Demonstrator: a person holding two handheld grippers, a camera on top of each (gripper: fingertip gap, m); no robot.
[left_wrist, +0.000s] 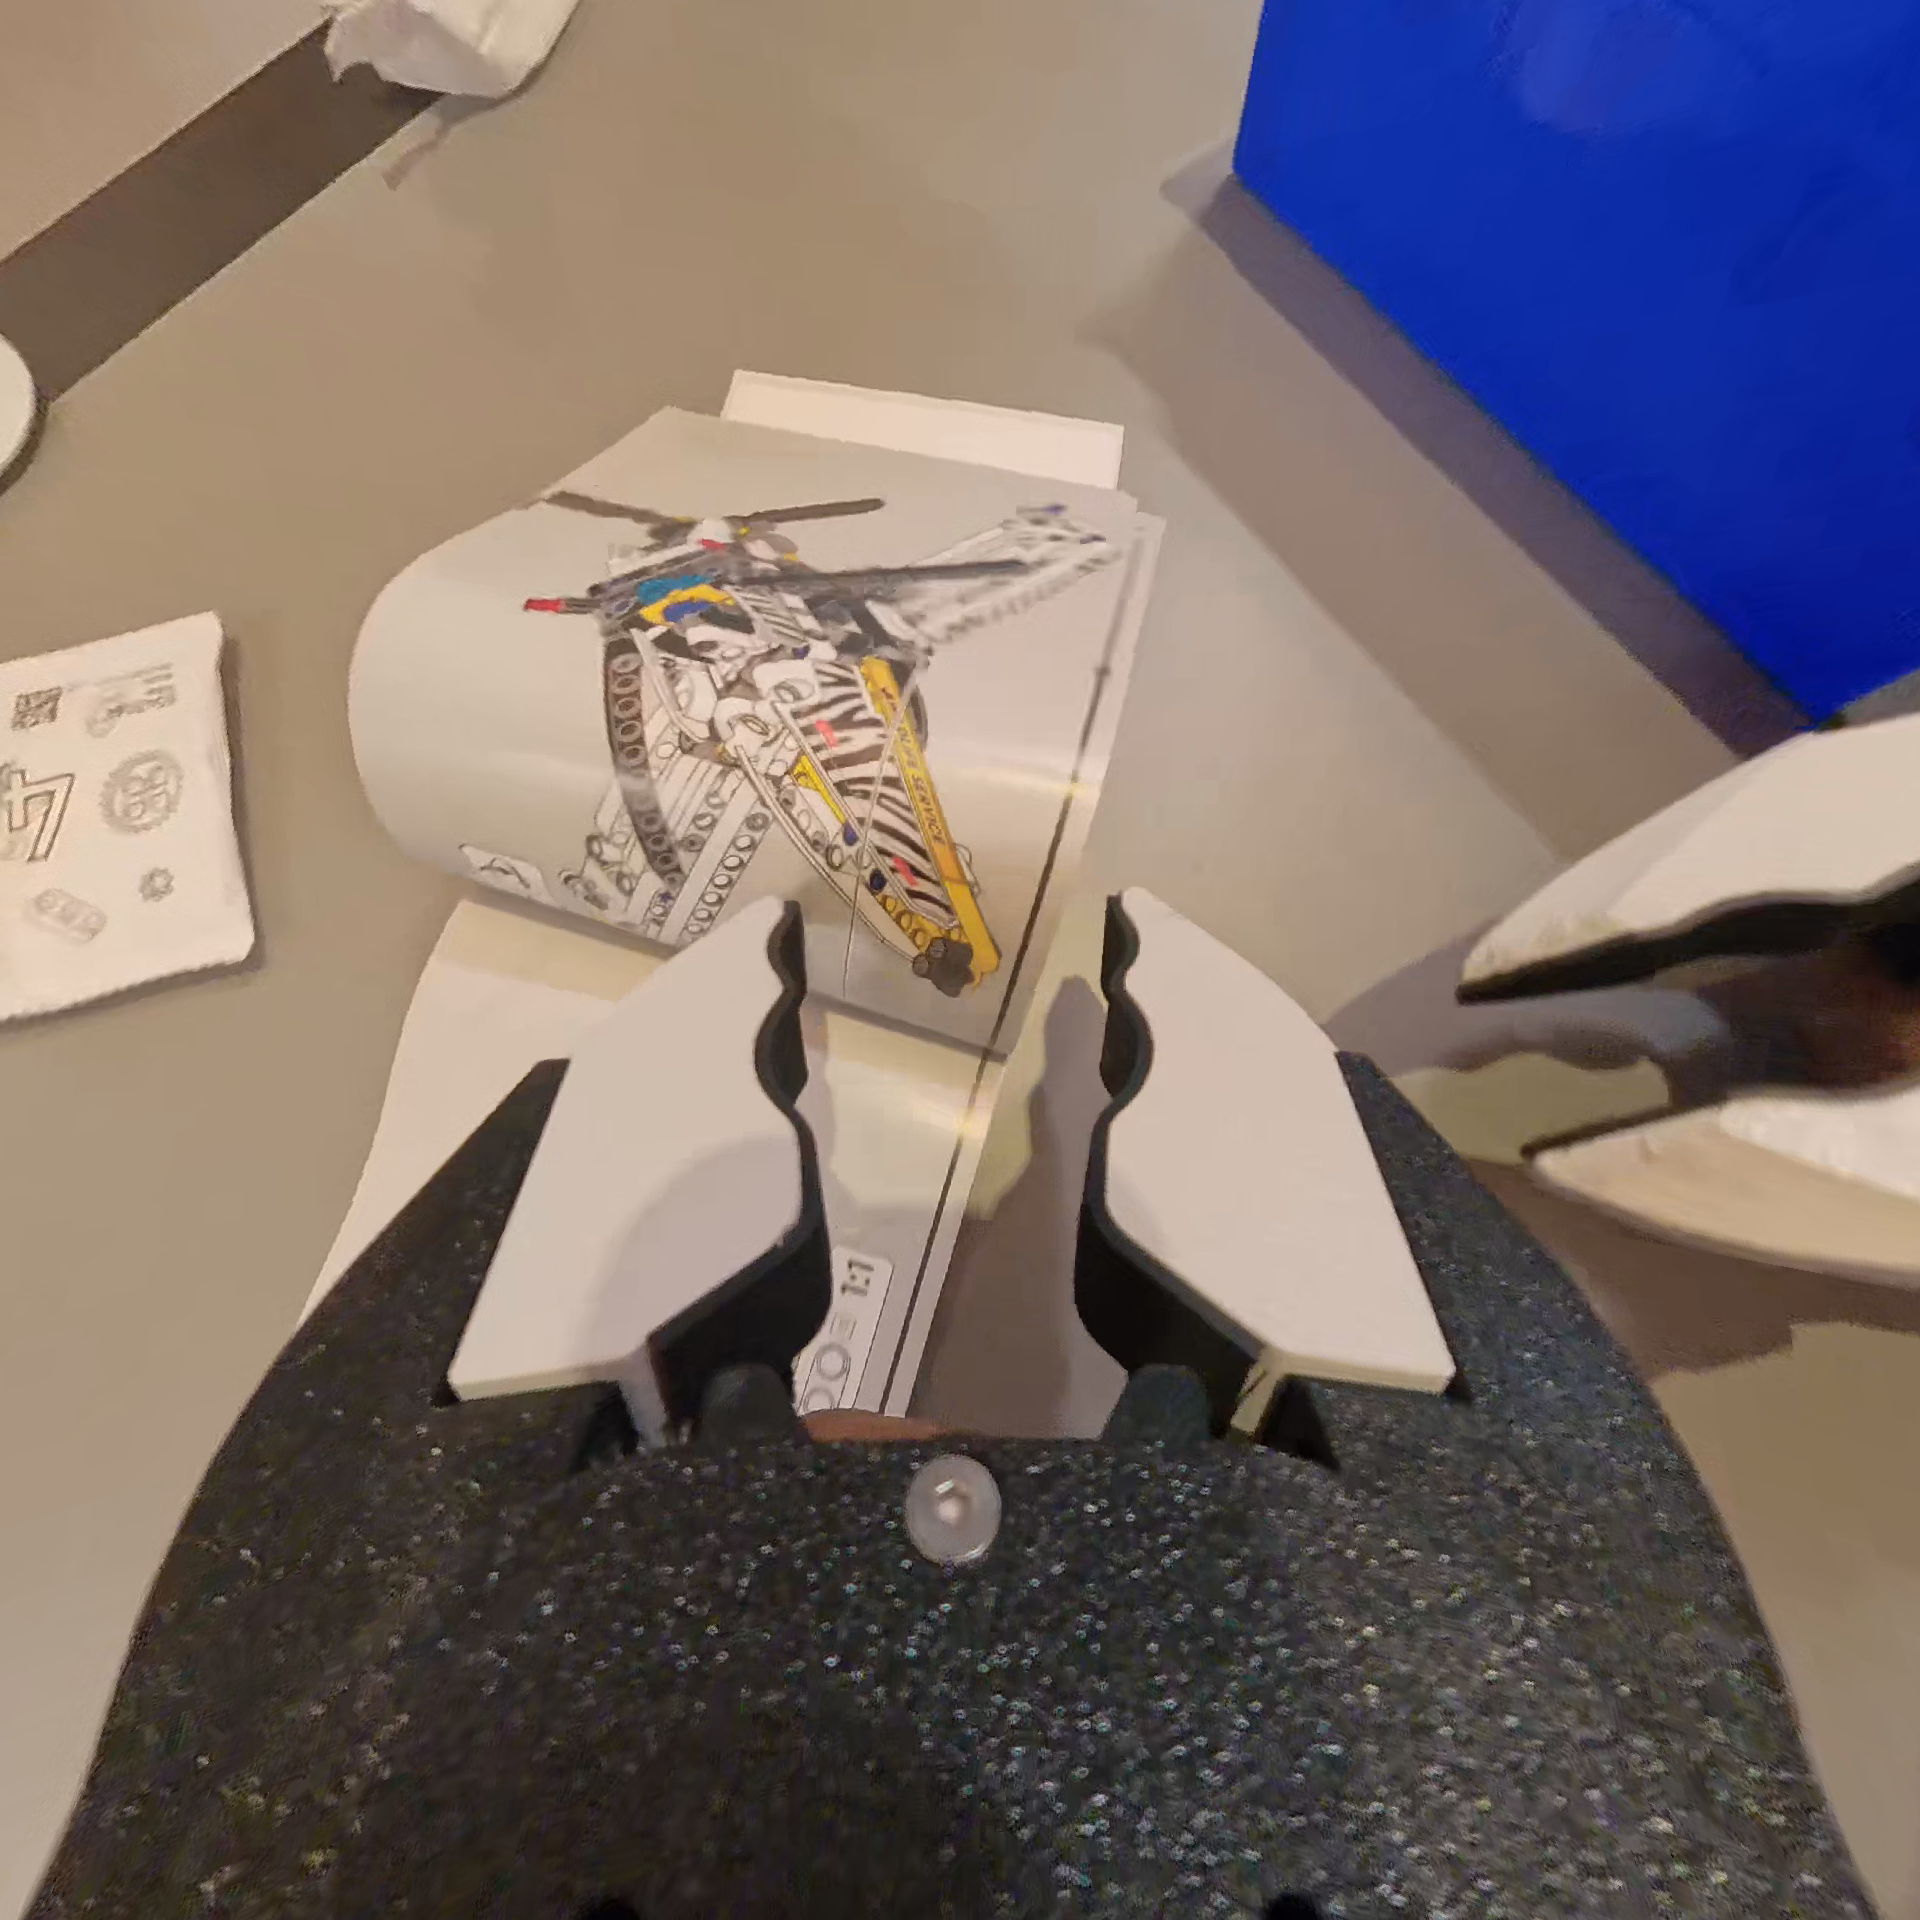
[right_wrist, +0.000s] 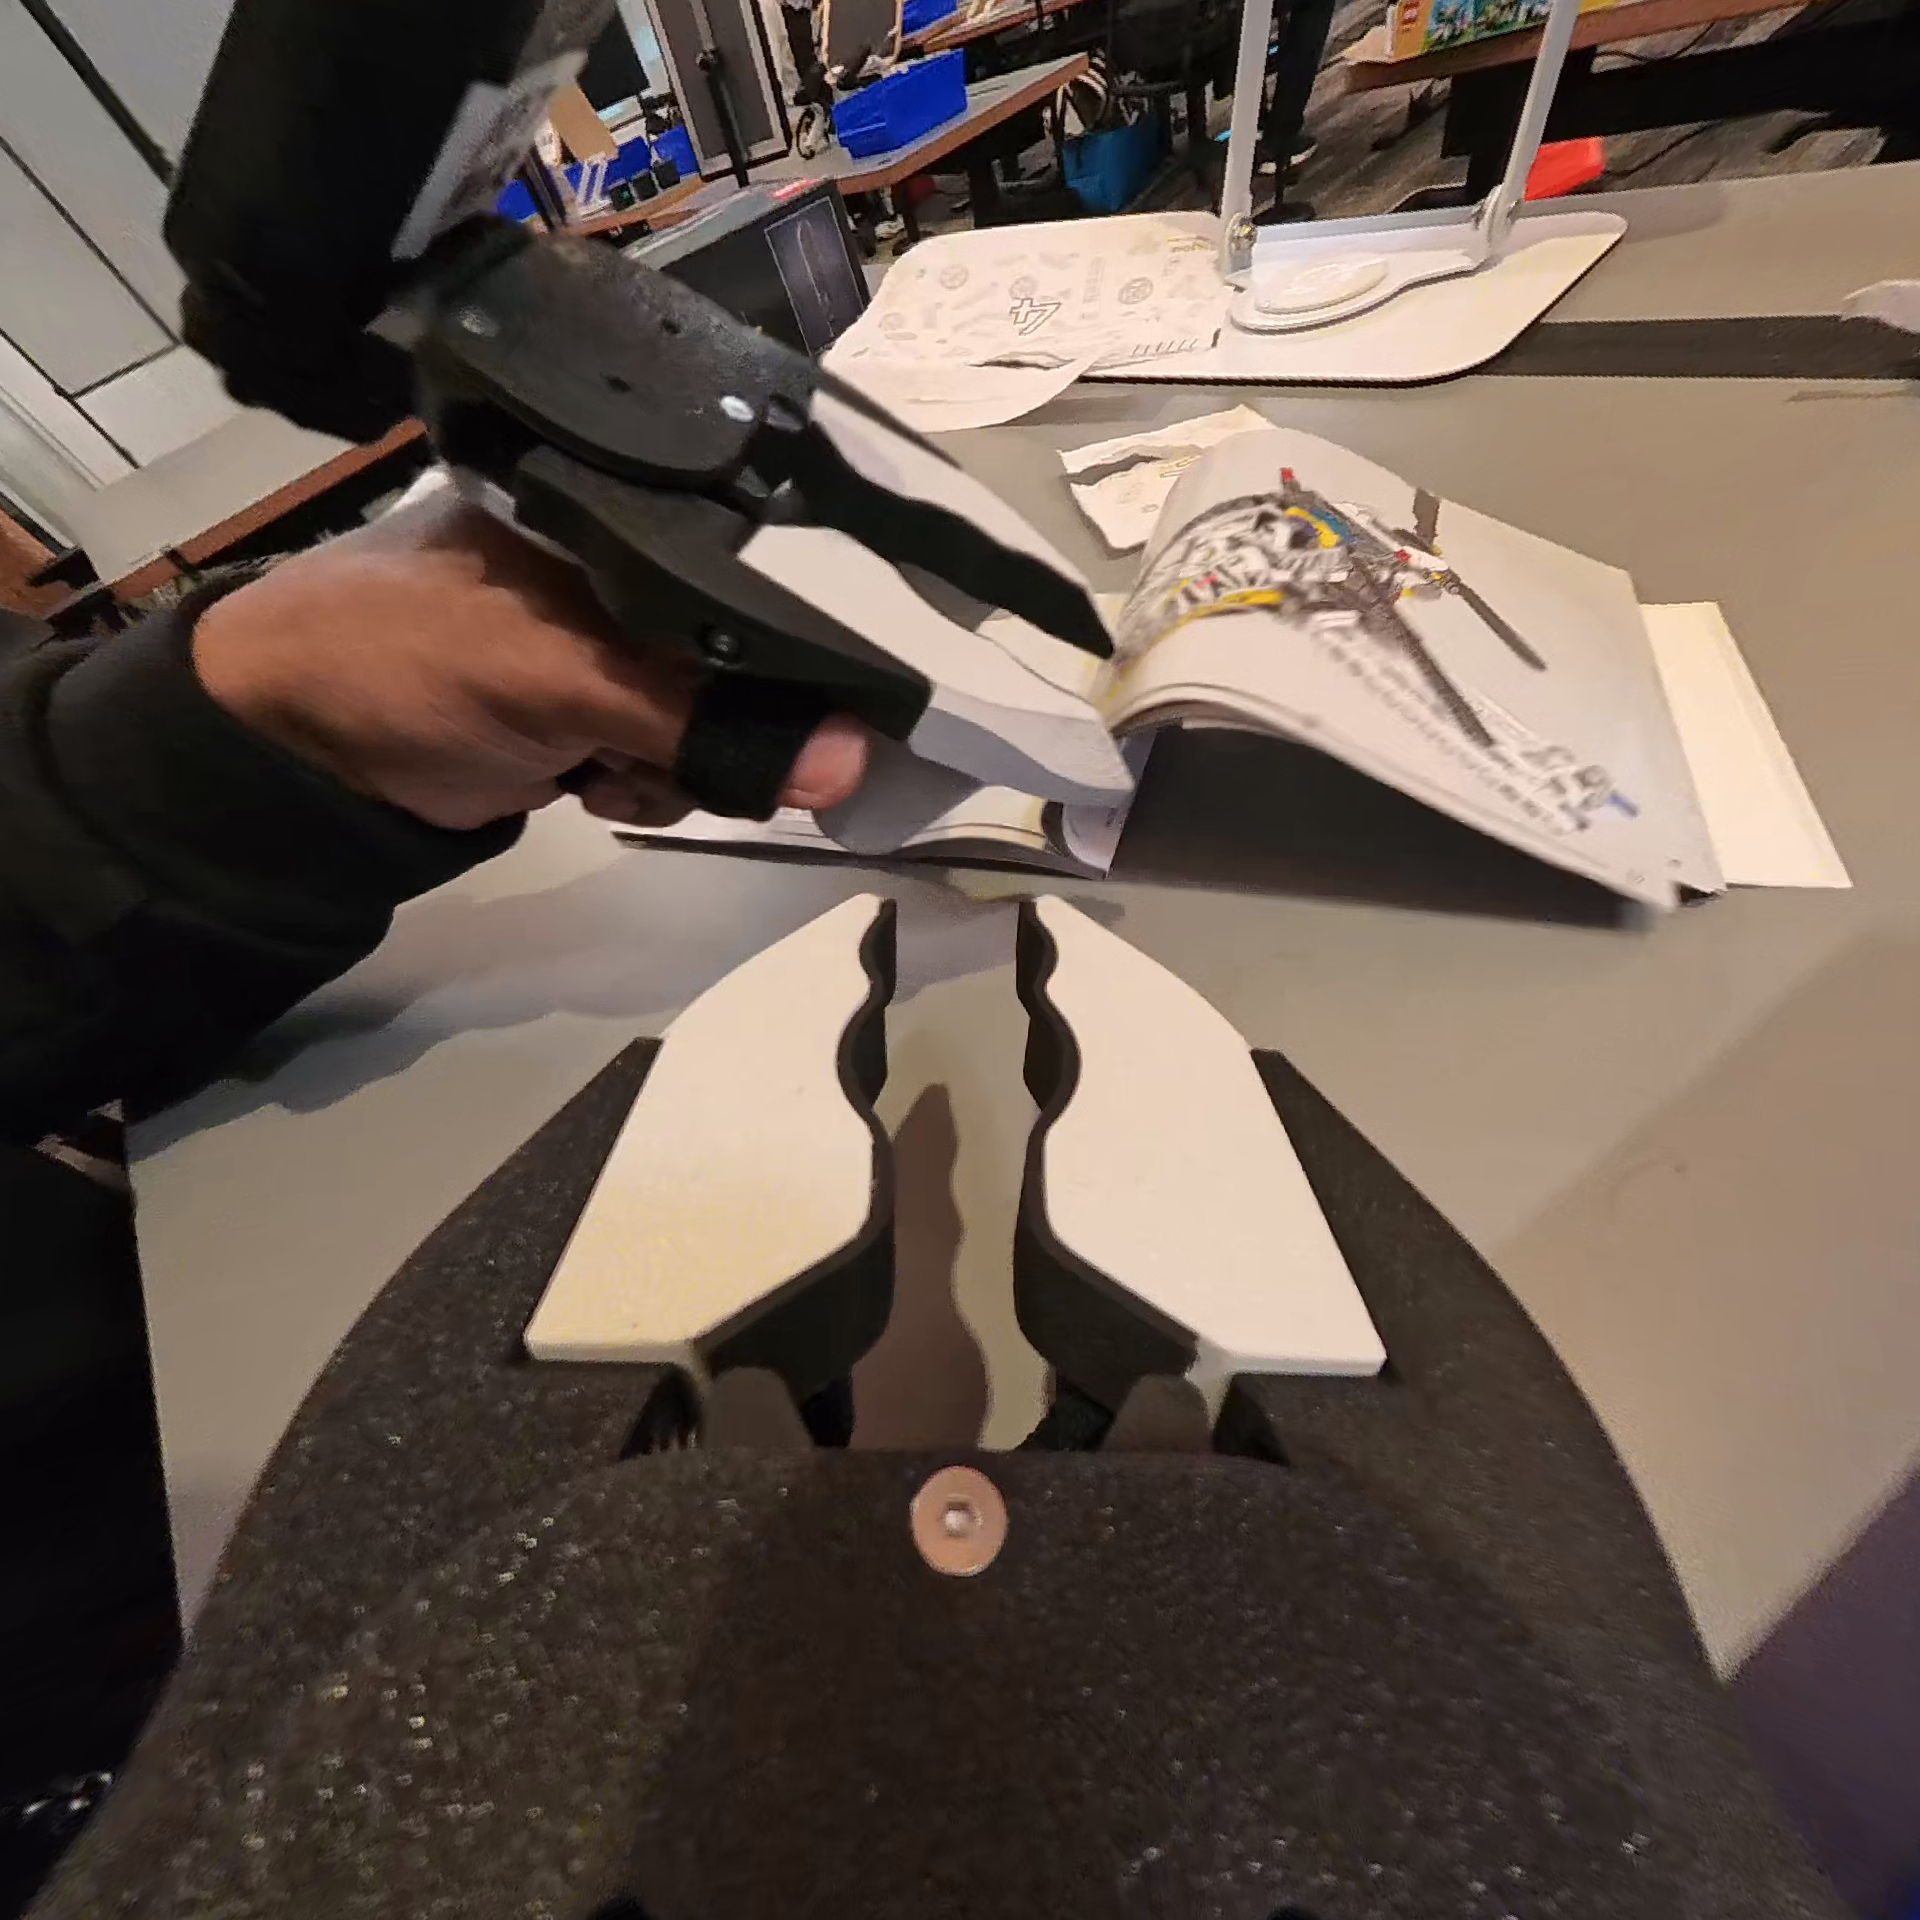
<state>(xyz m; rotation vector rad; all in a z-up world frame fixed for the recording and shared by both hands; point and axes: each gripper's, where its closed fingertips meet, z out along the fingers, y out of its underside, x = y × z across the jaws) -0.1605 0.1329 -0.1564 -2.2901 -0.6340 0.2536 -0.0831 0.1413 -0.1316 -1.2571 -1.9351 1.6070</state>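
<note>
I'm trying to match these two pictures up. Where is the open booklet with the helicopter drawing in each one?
Left wrist view: the booklet lies in the middle, just beyond the open left tool, its page curling up.
Right wrist view: the booklet sits right of centre on the grey table, past the empty right tool.
Shared landmark: the printed paper sheet lying beside the booklet.

Open left tongs (left_wrist: 951, 935) above curled booklet (left_wrist: 748, 707).
</note>
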